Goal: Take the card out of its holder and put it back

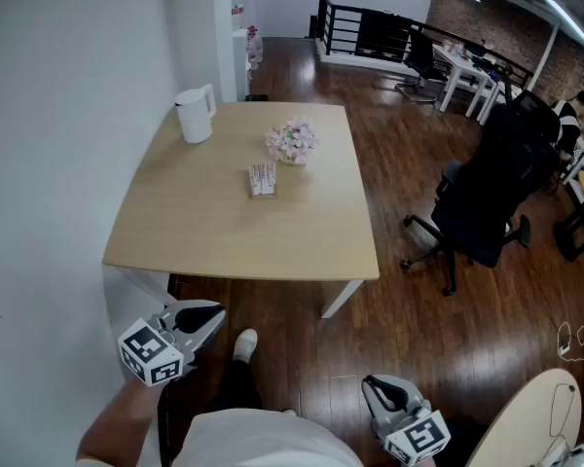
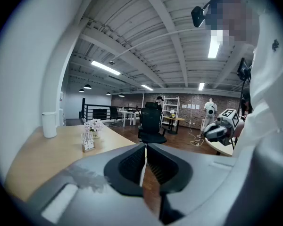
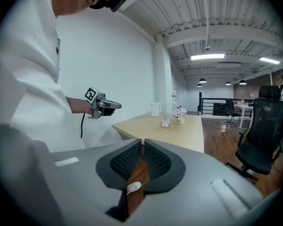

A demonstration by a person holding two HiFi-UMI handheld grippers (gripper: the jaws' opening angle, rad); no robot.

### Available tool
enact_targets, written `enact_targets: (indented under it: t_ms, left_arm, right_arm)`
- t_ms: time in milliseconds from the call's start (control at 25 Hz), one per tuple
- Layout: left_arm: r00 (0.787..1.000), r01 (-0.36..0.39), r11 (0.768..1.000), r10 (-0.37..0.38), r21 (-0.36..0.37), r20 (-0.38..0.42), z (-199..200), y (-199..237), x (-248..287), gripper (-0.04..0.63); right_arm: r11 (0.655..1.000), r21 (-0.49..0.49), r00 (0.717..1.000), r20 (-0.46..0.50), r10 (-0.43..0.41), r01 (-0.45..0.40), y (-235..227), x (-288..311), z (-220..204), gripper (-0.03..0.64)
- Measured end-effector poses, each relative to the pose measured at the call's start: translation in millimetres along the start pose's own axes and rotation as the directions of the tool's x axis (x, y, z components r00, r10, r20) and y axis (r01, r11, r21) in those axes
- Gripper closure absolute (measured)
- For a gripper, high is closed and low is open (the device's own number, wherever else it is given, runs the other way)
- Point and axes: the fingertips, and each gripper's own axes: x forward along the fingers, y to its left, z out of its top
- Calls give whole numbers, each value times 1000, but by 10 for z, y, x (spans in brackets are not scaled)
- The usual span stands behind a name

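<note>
Left gripper [image 1: 212,317], right gripper [image 1: 372,387]: I hold both empty, fingers pressed together.
Card holder [image 1: 262,179] stands well apart from them on table [image 1: 224,236], beside flowers [image 1: 292,142].

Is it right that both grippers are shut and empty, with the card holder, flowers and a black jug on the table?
No: the jug is white, as the head view shows. The left gripper and right gripper are shut and empty.
</note>
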Motion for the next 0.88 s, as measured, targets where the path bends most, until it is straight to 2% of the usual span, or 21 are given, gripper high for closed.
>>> enact_targets:
  t_ms: [160, 280, 360, 640, 880]
  left_arm:
    - [1000, 7, 1000, -7, 20, 3, 150, 757, 308, 542]
    - [1000, 22, 1000, -22, 12, 6, 280, 1414, 592, 522]
    - [999, 37, 999, -36, 38, -4, 382, 1867, 834, 511]
    - [989, 122, 986, -111, 111, -95, 523, 3181, 1672, 482]
    - [971, 187, 977, -168, 102, -171, 350, 3944, 2397, 462]
  right_arm:
    - [999, -13, 999, 3, -44, 44, -156, 290, 124, 595]
    - [993, 17, 994, 0, -113, 113, -313, 528, 292, 592]
    - [987, 39, 988, 6, -157, 157, -422, 734, 460, 592]
    - [965, 77, 968, -8, -251, 251, -661, 1496, 869, 580]
    - [934, 117, 942, -41, -334, 337, -762, 1864, 981, 551]
